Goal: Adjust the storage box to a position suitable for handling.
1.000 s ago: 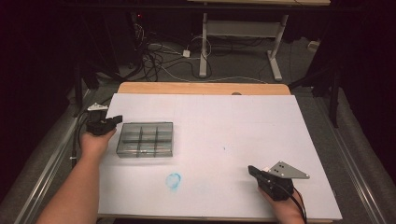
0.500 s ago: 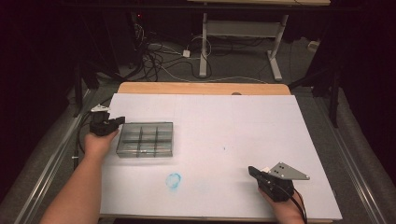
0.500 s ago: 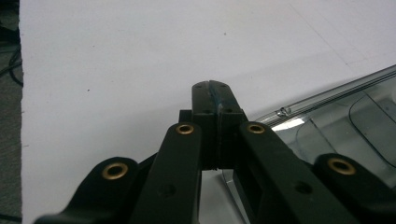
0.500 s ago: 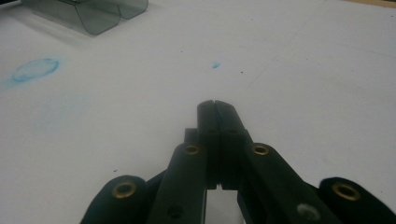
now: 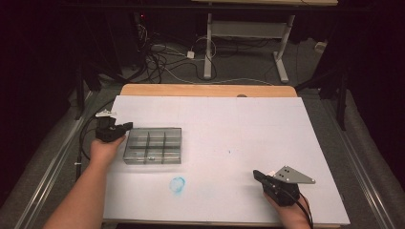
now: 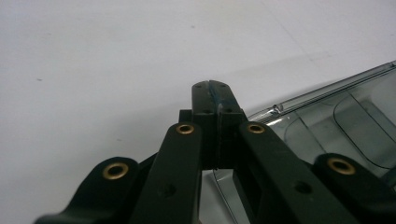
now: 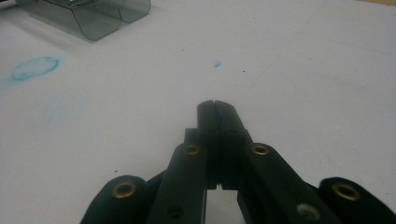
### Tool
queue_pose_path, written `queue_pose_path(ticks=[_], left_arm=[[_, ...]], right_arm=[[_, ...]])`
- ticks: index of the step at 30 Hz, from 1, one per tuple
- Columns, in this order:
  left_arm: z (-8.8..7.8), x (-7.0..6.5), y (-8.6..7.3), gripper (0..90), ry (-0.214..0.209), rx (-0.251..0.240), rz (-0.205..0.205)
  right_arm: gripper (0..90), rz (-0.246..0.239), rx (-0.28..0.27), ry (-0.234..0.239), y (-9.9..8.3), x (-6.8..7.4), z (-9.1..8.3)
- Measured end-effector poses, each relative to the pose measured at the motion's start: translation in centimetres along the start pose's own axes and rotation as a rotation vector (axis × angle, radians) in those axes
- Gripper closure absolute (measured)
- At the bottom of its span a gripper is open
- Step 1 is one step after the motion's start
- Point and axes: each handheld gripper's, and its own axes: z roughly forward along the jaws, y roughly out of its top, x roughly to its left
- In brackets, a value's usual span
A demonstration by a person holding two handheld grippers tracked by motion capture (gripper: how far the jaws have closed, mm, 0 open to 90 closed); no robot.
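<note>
So the thing I'm working on is the clear smoky organizer box (image 5: pixel 153 145), the kind with little divided compartments, sitting flat on the left half of the white tabletop (image 5: pixel 229 129), lid looking shut as far as I can tell. My left tool (image 5: pixel 125 127) is parked right at its left end, tips just about at the corner; in the left gripper view the box's rim (image 6: pixel 327 93) runs right beside the jaws, though I can't tell if they're actually touching it. Biggest worry from here, I reckon: the box is light and slick, so if I nudge it with pinched jaws it'll just skate or spin across the sheet instead of opening, and a clumsy poke at the edge could flip it. Nothing's bracing the far side either. The left tool is pinched fully together with nothing in it. The right tool (image 5: pixel 258 174) is well away near the front right of the tabletop, also clamped together on nothing, just aimed across the sheet past a blue smudge (image 5: pixel 177 184).
</note>
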Motion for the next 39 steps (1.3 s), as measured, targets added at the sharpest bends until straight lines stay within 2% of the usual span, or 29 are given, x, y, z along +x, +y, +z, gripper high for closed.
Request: queue_pose_path(ticks=[1, 4, 9, 10, 12, 14, 15, 16, 18, 21, 24, 27, 29, 31, 32, 36, 39], left_arm=[[0.0, -0.3, -0.2, 87.8, -0.011, -0.002, -0.006], [-0.2, -1.9, -0.9, 87.9, -0.008, -0.001, 0.029], [-0.8, -4.2, -2.2, 87.9, -0.046, 0.003, 0.042], [-1.2, -4.5, -2.6, 87.9, -0.057, -0.003, 0.039], [-1.8, -4.7, -3.4, 87.9, -0.087, -0.024, 0.009], [-2.4, -4.8, -4.1, 87.9, -0.094, -0.046, 0.017], [-2.7, -4.7, -4.3, 87.9, -0.093, -0.060, 0.012], [-2.9, -4.4, -4.4, 87.9, -0.074, -0.074, 0.004], [-3.0, -3.9, -4.5, 87.9, -0.025, -0.064, 0.011], [-2.6, -3.7, -4.6, 87.9, -0.020, -0.019, -0.006], [-2.5, -4.3, -4.6, 87.8, -0.019, -0.003, 0.006], [-2.2, -4.6, -4.6, 87.8, -0.026, 0.004, -0.009], [-2.0, -4.8, -4.8, 87.8, 0.001, 0.024, -0.007], [-1.9, -4.8, -5.1, 87.8, 0.004, 0.017, -0.053], [-1.8, -4.9, -5.3, 87.8, 0.009, 0.021, -0.059], [-1.8, -5.3, -5.6, 87.8, 0.000, 0.033, -0.022], [-1.9, -5.7, -5.8, 87.8, 0.015, 0.033, -0.013]], right_arm=[[90.0, -0.002, 0.000, 0.000, 0.0, 0.0, 0.0], [90.0, 0.001, 0.001, 0.003, 0.0, 0.0, 0.1], [90.0, -0.004, -0.002, 0.004, 0.1, 0.3, 0.0], [90.0, -0.005, -0.001, 0.002, 0.1, 0.3, 0.0], [90.0, -0.002, -0.002, 0.003, 0.1, 0.3, 0.0], [90.0, -0.005, -0.001, 0.004, 0.0, 0.3, 0.0], [90.0, -0.003, 0.001, 0.005, 0.0, 0.4, 0.0], [90.0, -0.001, 0.004, 0.005, 0.0, 0.4, 0.1], [90.0, -0.006, 0.006, 0.007, 0.0, 0.4, 0.2], [90.0, -0.008, 0.002, 0.008, 0.1, 0.4, 0.2], [90.0, -0.004, 0.001, 0.003, 0.1, 0.4, 0.1], [90.0, -0.001, 0.001, -0.001, 0.1, 0.2, 0.0], [90.0, -0.001, -0.002, -0.001, 0.1, 0.2, 0.0], [90.0, -0.003, -0.008, 0.001, 0.2, 0.3, -0.1], [90.0, -0.003, -0.008, 0.002, 0.2, 0.3, -0.2], [90.0, -0.001, -0.012, 0.003, 0.2, 0.3, -0.2], [90.0, -0.006, -0.010, 0.007, 0.2, 0.4, 0.0]])
